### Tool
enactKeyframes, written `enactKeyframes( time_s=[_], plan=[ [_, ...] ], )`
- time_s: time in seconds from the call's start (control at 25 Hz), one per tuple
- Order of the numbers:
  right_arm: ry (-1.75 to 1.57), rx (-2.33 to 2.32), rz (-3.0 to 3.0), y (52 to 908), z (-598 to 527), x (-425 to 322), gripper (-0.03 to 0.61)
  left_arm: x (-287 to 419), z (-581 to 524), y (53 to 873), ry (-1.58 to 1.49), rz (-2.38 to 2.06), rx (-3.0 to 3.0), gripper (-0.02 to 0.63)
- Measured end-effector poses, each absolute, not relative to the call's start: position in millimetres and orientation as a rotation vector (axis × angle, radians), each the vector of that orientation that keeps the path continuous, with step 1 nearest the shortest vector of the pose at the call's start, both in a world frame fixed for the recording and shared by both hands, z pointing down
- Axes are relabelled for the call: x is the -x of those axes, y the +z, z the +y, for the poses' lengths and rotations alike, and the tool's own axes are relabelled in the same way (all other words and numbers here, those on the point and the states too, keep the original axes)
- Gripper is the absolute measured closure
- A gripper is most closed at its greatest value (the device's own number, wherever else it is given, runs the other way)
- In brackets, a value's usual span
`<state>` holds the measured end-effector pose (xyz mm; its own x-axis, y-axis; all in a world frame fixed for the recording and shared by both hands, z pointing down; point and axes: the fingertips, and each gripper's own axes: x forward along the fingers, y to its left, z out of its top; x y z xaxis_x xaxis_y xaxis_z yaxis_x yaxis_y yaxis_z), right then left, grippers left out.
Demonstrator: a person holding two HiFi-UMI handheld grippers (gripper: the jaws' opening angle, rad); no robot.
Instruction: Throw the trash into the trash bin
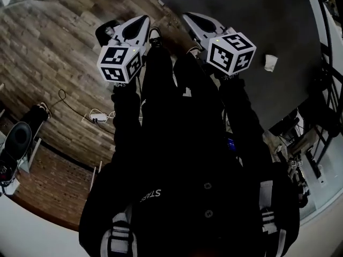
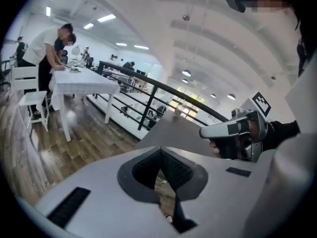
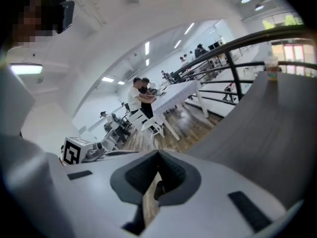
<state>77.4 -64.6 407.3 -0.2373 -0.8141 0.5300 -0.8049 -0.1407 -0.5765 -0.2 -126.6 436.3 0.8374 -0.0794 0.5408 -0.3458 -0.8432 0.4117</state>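
Fingers of the left gripper (image 2: 159,155) were clenched, the ribbed black pads meeting at their tips with nothing between them; only a sliver of floor showed through the notch below the contact line. Fingers of the right gripper (image 3: 158,157) were likewise pressed together and empty. In the head view both tools were held side by side in front of the person's dark-clothed body, the left gripper (image 1: 136,27) over the wooden plank floor (image 1: 48,42) and the right gripper (image 1: 199,23) at the near edge of the dark grey flat surface (image 1: 257,15).

Task object: a crumpled white wad of paper (image 1: 270,63) lay alone on that grey surface, well apart from both grippers and to the right of the right one. No trash bin could be identified with confidence in any view.

Handling, as judged: the wad appeared very light, soft and easily crushed, neither fragile nor slippery, so grip force mattered little. Its slight weight meant a glancing touch could push it away across the smooth surface. A sound hold would be a pinch across the thickest part of the wad, from above, with one pad on either side. Either gripper would first have to part its fingers wider than the wad, since both were closed.
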Motion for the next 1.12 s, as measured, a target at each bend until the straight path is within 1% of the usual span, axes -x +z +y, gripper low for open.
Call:
enactKeyframes(
  time_s=[0.36, 0.6, 0.84, 1.12],
  plan=[
    [-1.217, 2.123, 1.720, 361.0, 32.6, -151.8, 0.563, -95.2, -43.5, 390.2, 0.759, -0.054, -2.584, 0.612],
    [-1.147, 2.202, 1.599, 334.1, 89.1, -182.0, 0.563, -136.4, 16.5, 359.8, 0.765, 0.088, -2.618, 0.612],
    [-1.018, 2.307, 1.418, 298.8, 162.0, -223.1, 0.563, -187.8, 90.2, 322.0, 0.693, 0.268, -2.648, 0.612],
    [-0.916, 2.394, 1.247, 267.5, 237.2, -259.3, 0.563, -226.9, 159.3, 297.5, 0.706, 0.406, -2.673, 0.612]
  ],
)
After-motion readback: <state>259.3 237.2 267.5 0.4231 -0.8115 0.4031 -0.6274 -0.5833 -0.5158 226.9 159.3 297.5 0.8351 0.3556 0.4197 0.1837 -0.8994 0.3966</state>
